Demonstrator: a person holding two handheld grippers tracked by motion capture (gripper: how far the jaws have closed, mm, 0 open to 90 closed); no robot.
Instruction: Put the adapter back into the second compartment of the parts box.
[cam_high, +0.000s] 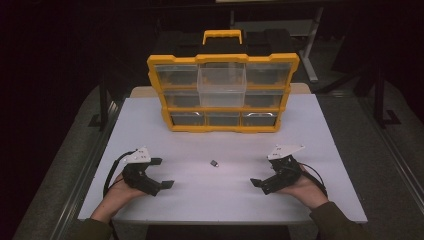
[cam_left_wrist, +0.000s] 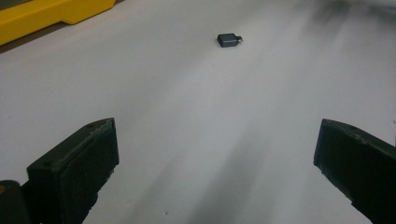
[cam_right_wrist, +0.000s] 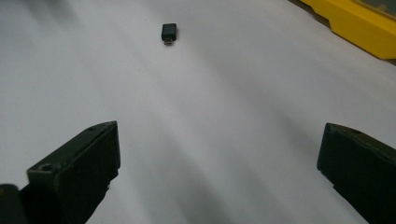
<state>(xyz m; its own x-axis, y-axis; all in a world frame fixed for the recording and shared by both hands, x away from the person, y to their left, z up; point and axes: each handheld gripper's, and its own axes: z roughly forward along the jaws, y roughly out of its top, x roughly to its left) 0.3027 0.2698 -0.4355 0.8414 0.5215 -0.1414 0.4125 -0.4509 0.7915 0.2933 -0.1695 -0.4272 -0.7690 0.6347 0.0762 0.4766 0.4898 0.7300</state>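
While small and blurry, perhaps an adapter (cam_high: 214, 163) lies between both open grippers.

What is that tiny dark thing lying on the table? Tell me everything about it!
The little adapter is a small dark grey block, matte like plastic or metal, with a short silvery plug sticking out of one end. It lies flat on the white table, between both open grippers and in front of the yellow drawer box. Nothing else touches it.

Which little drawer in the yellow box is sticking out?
The top middle drawer of the yellow organizer: it juts forward, while the others sit flush.
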